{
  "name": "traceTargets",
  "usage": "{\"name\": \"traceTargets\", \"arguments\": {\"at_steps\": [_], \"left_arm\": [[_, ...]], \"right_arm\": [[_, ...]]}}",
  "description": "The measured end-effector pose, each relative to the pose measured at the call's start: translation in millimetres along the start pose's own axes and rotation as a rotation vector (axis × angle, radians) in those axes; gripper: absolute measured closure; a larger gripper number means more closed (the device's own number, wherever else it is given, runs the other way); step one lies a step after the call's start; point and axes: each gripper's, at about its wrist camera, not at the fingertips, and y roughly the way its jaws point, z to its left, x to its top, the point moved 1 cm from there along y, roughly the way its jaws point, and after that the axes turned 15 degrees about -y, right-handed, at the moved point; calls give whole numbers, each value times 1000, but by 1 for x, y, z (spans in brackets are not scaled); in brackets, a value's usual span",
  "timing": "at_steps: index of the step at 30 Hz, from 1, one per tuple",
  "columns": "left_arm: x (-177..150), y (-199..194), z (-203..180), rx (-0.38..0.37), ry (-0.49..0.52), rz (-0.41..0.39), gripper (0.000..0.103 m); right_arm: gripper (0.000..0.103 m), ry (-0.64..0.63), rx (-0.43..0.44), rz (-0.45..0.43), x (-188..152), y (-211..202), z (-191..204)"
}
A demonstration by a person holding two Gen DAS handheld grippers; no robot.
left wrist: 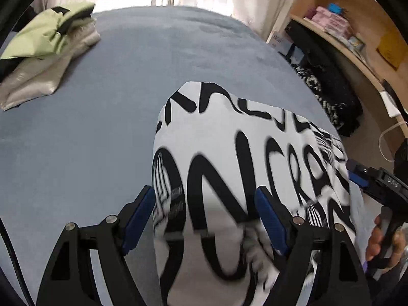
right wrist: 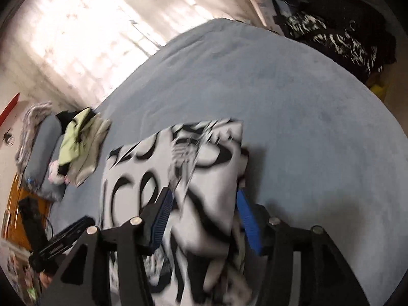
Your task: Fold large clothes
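Note:
A white garment with big black lettering lies folded on the blue bed cover. My left gripper stands wide over its near end. The left finger is at the cloth's left edge and the right finger is over the print, with no clear pinch. In the right wrist view the same garment bunches up between the fingers of my right gripper, whose jaws stand apart without clamping it. The right gripper also shows at the garment's right edge, held by a hand.
A folded stack with a light green piece on top sits at the bed's far left, also seen beside grey pillows. A wooden shelf and a dark patterned heap of clothes stand off the bed's right side. Curtains hang behind.

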Motion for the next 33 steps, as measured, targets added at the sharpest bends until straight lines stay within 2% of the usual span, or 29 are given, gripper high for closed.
{"name": "traceTargets", "arguments": {"at_steps": [2,4,5,7,8,9,10,11,13,14,15,16,18,19,20,22,24,26,28,29,31,33], "left_arm": [[10,14,-4,18,-3,25,24],[16,23,-7,34,-6,20,24],[19,25,-9,57,2,3,23],[22,25,-14,114,23,-57,30],[23,23,-16,137,38,-101,38],[23,23,-17,158,50,-131,40],[23,24,-18,180,61,-157,40],[22,27,-17,196,69,-172,40],[20,36,-16,209,84,-187,40],[20,39,-15,211,87,-186,40],[20,39,-13,204,85,-182,40],[21,37,-12,192,76,-184,40],[25,30,-8,190,78,-184,40],[27,24,-7,202,78,-190,40],[27,20,-7,200,72,-200,40],[27,6,-7,150,51,-217,40],[26,-2,-15,99,42,-221,40],[23,-3,-29,54,52,-208,41],[20,6,-41,30,62,-178,47],[19,12,-44,23,61,-160,54],[18,26,-47,1,45,-113,56],[16,40,-47,21,34,-94,56]], "right_arm": [[50,13,17,-4,7,19,-3],[78,-12,4,19,10,40,4],[95,-38,-10,46,13,50,9],[96,-85,1,3,21,49,20],[97,-101,34,-42,27,42,22],[98,-110,54,-78,30,37,23],[98,-118,52,-110,33,35,22],[98,-117,20,-91,32,41,19],[97,-111,-49,24,25,67,6],[91,-104,-71,80,18,79,0],[88,-97,-74,99,14,84,-4],[86,-82,-74,91,13,80,-7],[67,-62,-115,75,16,66,-7],[63,-70,-154,55,17,56,-4],[60,-95,-196,23,18,44,4],[60,-169,-254,-44,17,23,27],[60,-228,-220,-87,19,13,57],[60,-247,-127,-90,25,19,87],[60,-230,-28,-72,34,32,101],[60,-210,14,-68,36,39,104],[60,-151,110,-40,40,63,111],[60,-114,166,40,41,95,109]]}}
